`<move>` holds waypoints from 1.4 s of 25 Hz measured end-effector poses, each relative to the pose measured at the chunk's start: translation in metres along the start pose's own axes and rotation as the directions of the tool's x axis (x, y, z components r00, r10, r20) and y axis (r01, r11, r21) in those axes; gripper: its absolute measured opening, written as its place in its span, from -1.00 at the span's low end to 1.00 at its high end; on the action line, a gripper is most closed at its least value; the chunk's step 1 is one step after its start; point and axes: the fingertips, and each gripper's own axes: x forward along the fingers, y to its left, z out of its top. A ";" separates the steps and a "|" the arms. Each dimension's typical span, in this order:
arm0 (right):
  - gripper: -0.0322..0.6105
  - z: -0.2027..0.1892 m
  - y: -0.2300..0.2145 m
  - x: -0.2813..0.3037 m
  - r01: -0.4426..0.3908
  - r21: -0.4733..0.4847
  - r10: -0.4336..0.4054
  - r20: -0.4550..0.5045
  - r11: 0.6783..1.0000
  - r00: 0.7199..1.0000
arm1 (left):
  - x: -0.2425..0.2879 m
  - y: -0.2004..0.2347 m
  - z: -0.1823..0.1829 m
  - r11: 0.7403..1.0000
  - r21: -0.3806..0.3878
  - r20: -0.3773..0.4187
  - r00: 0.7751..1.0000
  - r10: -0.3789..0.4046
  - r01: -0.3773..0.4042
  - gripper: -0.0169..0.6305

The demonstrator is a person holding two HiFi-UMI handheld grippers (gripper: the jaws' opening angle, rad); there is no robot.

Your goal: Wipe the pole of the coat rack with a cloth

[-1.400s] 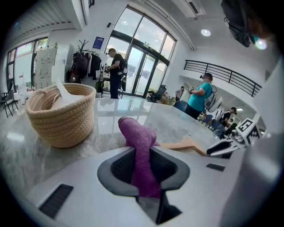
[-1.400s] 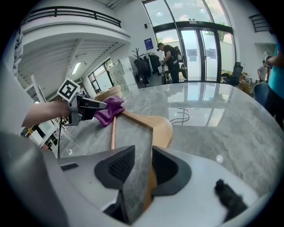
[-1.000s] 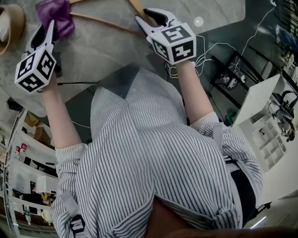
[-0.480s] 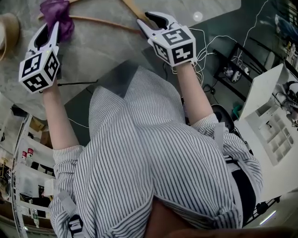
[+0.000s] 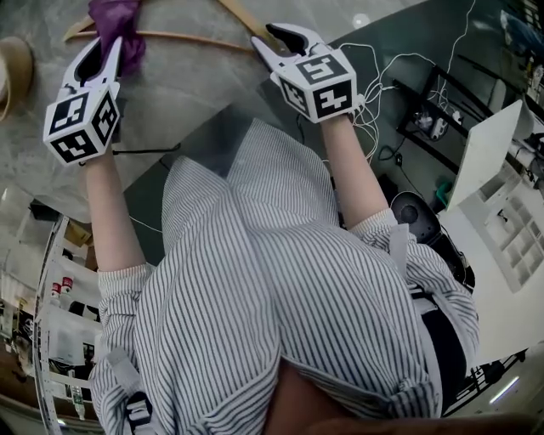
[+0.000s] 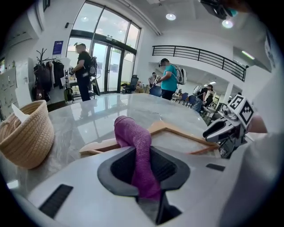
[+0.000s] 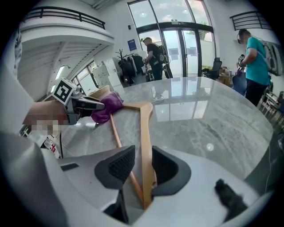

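Observation:
A wooden clothes hanger (image 5: 187,36) lies on the grey marble table (image 5: 187,93). My left gripper (image 5: 100,49) is shut on a purple cloth (image 5: 119,17), which sits at the hanger's left end. In the left gripper view the cloth (image 6: 133,137) stands up between the jaws of my left gripper (image 6: 143,156), with the hanger (image 6: 177,131) just behind it. My right gripper (image 5: 274,38) is shut on the hanger's right end. In the right gripper view the hanger's arm (image 7: 145,133) runs out between the jaws of my right gripper (image 7: 143,166).
A woven basket (image 6: 26,133) stands on the table to the left of the cloth. Several people stand beyond the table by the glass doors. A coat stand with dark clothes (image 6: 42,66) is far off by the wall. White cables (image 5: 378,93) trail on the floor at the right.
My left gripper with the cloth has shifted a little to the right in the head view. My right gripper has stayed on the hanger's end.

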 end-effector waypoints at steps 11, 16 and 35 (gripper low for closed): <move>-0.52 -0.017 -0.003 -0.012 0.033 0.043 -0.034 0.012 0.999 0.999 | 0.015 -0.037 0.003 0.994 0.062 -0.022 0.996 -0.088 0.089 -0.67; -0.52 -0.024 0.000 -0.018 0.056 0.066 -0.057 0.021 0.996 0.998 | 0.016 -0.049 0.002 0.988 0.084 -0.034 0.991 -0.126 0.129 -0.67; -0.54 -0.047 0.008 -0.028 0.110 0.141 -0.120 0.067 0.984 0.990 | 0.019 -0.111 -0.011 0.947 0.179 -0.072 0.963 -0.258 0.267 -0.67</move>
